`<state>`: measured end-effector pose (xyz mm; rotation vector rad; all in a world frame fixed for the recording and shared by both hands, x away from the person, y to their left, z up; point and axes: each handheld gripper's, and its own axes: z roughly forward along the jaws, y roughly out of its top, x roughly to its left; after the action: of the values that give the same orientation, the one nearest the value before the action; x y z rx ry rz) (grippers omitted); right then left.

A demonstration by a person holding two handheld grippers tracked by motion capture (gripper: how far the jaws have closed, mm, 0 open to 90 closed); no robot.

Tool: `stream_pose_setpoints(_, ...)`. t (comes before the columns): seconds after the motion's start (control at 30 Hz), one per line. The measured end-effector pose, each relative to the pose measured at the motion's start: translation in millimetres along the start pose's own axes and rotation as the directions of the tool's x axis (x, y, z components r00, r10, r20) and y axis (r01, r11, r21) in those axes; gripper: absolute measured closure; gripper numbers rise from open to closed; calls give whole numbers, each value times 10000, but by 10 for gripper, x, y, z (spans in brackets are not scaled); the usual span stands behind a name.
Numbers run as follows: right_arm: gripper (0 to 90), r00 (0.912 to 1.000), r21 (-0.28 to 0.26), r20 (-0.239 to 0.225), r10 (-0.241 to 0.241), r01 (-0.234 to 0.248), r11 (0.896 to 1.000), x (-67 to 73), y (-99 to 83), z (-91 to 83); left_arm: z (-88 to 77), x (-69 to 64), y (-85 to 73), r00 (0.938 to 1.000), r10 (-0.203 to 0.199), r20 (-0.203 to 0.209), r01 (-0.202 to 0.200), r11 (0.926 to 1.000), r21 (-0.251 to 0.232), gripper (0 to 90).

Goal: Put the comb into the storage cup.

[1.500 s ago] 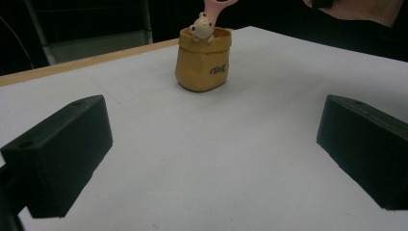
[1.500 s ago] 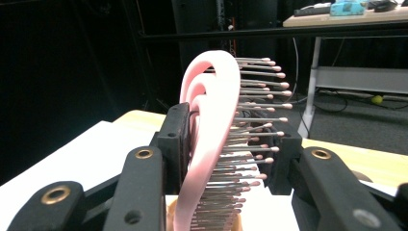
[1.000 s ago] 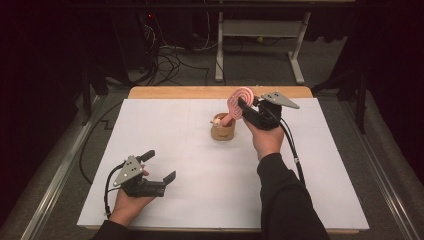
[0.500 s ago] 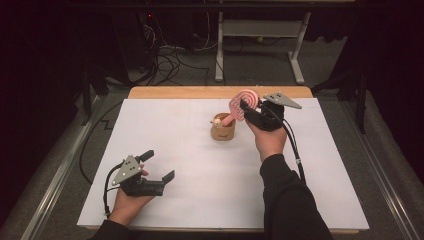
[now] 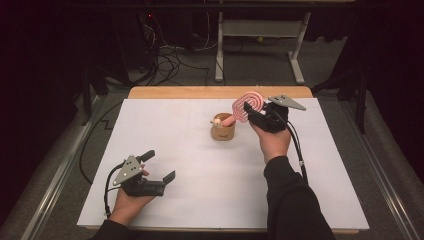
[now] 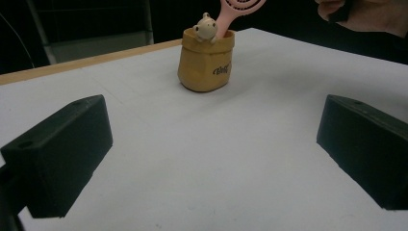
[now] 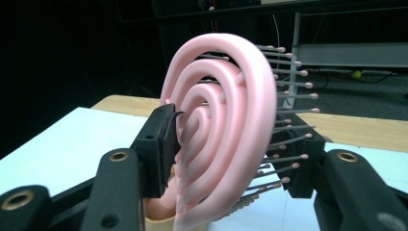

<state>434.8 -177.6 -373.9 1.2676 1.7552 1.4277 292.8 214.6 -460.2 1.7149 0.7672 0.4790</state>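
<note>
A tan pouch (image 5: 223,131) stands at the middle back of the white table, with a small cream figurine (image 6: 206,26) peeking out. A pink spiral hairbrush (image 5: 246,106) leans out of the pouch (image 6: 204,67) to the right, handle down inside. My right gripper (image 5: 251,112) is at the brush head (image 7: 226,96); its jaws have just been opening and stand on either side of the head, bristles reaching toward one pad. My left gripper (image 5: 160,166) rests at the front left, open and holding nothing.
The white sheet (image 5: 190,165) covers the table, leaving a wooden strip (image 5: 200,92) along the far edge. Beyond it, cables (image 5: 170,60) and a metal frame (image 5: 260,35) stand on the dark floor. A rail (image 5: 60,175) runs along the left side.
The right gripper's jaws have spread wider around the brush head, which has shifted slightly to the right. The left hand has stayed where it was.
</note>
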Motion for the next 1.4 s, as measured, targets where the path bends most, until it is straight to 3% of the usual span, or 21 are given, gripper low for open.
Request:
stream_pose_setpoints(0.97, 411, 9998, -45, 166, 55, -55, 10000, -110, -76, -53, 6, 10, -2, 10000, -44, 22, 44, 10000, 55, 0)
stream_pose_setpoints(1.2, 344, 9999, -34, 94, -99, 100, 9999, -117, -70, -55, 7, 6, -1, 10000, -48, -11, 48, 10000, 47, 0)
stream_pose_setpoints(1.4, 232, 9998, 71, -93, -202, 203, 9998, -114, -65, -52, 16, 8, -4, 10000, -41, 20, 41, 9999, 97, 0)
